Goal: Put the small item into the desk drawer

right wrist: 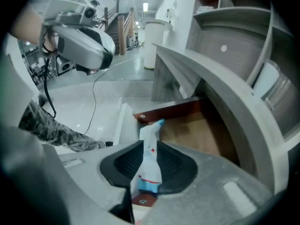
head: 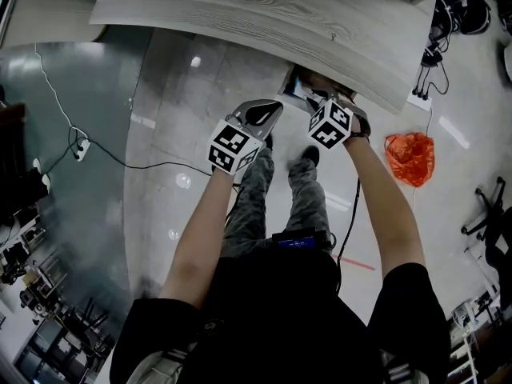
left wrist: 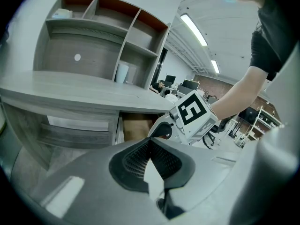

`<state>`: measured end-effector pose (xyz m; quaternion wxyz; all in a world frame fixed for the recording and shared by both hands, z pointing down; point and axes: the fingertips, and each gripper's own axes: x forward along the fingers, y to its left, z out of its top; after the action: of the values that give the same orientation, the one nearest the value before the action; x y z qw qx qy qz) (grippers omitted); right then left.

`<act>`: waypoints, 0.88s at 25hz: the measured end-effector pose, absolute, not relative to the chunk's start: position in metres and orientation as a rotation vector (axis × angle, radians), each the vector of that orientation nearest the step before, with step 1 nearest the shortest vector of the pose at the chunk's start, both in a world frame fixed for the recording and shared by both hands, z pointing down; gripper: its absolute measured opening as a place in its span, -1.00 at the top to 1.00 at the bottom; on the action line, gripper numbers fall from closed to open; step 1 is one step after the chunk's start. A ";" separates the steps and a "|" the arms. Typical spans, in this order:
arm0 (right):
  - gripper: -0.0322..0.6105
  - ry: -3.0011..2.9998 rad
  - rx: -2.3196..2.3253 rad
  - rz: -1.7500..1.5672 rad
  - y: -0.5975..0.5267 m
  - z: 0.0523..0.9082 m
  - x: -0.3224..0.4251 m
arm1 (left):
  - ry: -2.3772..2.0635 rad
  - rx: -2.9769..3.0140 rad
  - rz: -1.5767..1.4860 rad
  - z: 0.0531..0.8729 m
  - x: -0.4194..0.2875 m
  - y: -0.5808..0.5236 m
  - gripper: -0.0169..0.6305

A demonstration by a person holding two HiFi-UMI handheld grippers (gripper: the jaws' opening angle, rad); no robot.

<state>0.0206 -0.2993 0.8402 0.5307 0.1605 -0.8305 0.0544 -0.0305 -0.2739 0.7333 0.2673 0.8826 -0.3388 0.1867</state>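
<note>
The small item is a white packet [right wrist: 151,163] with a red cross and a blue-and-red end. It stands upright between the pads of my right gripper [right wrist: 149,162], which is shut on it over the open desk drawer [right wrist: 171,108]. Brown wood shows on the drawer's floor. In the head view my right gripper [head: 318,98] reaches into the drawer [head: 298,81] under the grey desk top [head: 264,14]. My left gripper [head: 269,112] hangs just left of the drawer, shut and empty. In the left gripper view its pads [left wrist: 136,158] meet, with the right gripper [left wrist: 161,130] and the drawer [left wrist: 133,128] beyond.
An orange bag [head: 410,157] lies on the glossy floor right of the person's arm. A cable runs to a power strip [head: 80,149] at the left. A shelf unit [left wrist: 103,27] with a white cup [left wrist: 123,72] stands on the desk. The person's legs [head: 264,190] are below the drawer.
</note>
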 end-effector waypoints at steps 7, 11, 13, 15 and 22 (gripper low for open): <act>0.78 -1.988 0.417 0.128 -0.293 0.815 0.029 | -0.907 2.396 0.493 0.715 -0.024 -0.273 0.95; 0.84 -1.995 0.458 0.140 -0.293 0.797 0.035 | -0.901 2.408 0.489 0.703 -0.020 -0.272 0.95; 0.87 -2.000 0.474 0.152 -0.291 0.789 0.036 | -0.900 2.411 0.485 0.697 -0.020 -0.271 0.95; 0.89 -2.007 0.489 0.163 -0.289 0.780 0.038 | -0.898 2.416 0.482 0.692 -0.019 -0.270 0.95; 0.89 -2.032 0.535 0.187 -0.282 0.745 0.041 | -0.879 2.441 0.473 0.670 -0.016 -0.270 0.95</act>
<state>0.0415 -0.2825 0.7451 0.4935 0.2204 -0.8378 0.0771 -0.0164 -0.2705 0.6698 0.2496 0.8963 -0.3228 0.1736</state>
